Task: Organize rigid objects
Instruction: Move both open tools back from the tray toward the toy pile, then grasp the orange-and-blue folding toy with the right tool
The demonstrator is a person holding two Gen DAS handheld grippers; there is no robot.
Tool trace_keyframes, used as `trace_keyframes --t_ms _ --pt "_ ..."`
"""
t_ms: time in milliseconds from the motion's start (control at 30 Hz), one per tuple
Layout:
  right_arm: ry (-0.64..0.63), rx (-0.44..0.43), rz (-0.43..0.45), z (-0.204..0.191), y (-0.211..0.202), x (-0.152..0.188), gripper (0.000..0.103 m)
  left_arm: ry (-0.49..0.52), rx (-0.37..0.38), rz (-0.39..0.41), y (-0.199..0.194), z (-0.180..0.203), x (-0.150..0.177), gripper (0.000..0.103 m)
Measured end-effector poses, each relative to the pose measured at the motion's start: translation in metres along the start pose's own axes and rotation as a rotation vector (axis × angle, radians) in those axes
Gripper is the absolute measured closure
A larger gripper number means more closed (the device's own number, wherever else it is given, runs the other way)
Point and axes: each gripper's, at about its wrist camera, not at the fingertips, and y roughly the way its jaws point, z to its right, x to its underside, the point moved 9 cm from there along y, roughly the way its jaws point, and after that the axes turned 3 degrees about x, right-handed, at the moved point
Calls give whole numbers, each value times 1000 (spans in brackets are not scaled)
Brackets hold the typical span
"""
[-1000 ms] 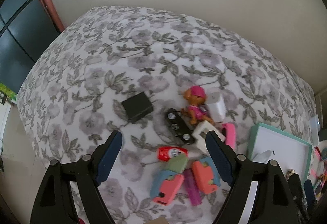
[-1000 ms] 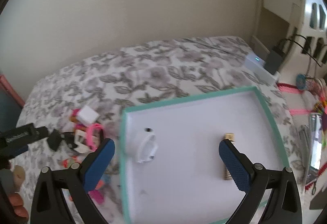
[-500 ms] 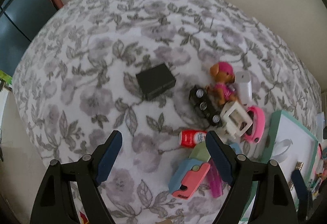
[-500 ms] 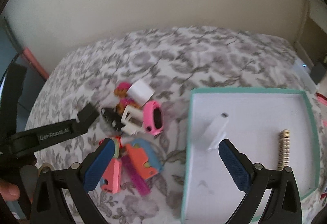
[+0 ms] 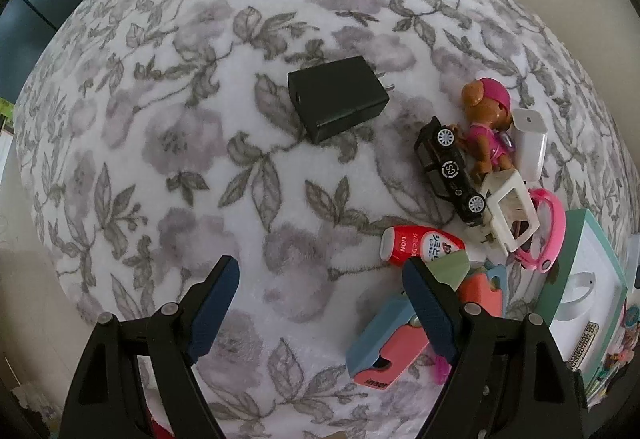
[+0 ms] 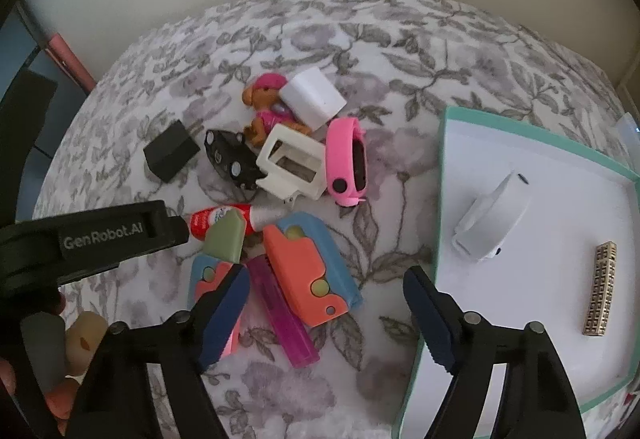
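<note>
left gripper [image 5: 320,285] hangs over bare floral bedspread [image 5: 168,143], jaws apart and empty. right gripper [image 6: 326,297] has jaws apart, just been closing in, nothing pinched; the coral-and-blue case [image 6: 310,271] and purple stick [image 6: 286,317] lie under the gap. a second coral-and-blue case [image 6: 208,277] is half hidden by its left finger. one black charger [image 5: 338,104] lies apart toward the middle. the teal tray [image 6: 440,199] at the right edge is cut off, holding two items, perhaps a band [image 6: 494,217] and a patterned bar [image 6: 600,289].

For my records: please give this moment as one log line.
left tool: open, empty | right tool: open, closing, over pile | tray: two items
</note>
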Motion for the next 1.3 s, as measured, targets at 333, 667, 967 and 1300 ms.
trace_keyframes --t_ms 333,667,967,1300 --pt "-6 14 -49 1 21 1 31 -13 -5 -6 12 -11 -6 19" --pt "-10 12 -62 -2 34 -2 31 -1 -16 -3 8 -4 -6 19" --pt "-3 18 -45 -6 43 -13 38 10 -22 -7 9 -1 -8 19" --pt "12 47 -67 9 41 -11 59 38 2 -8 4 7 0 19"
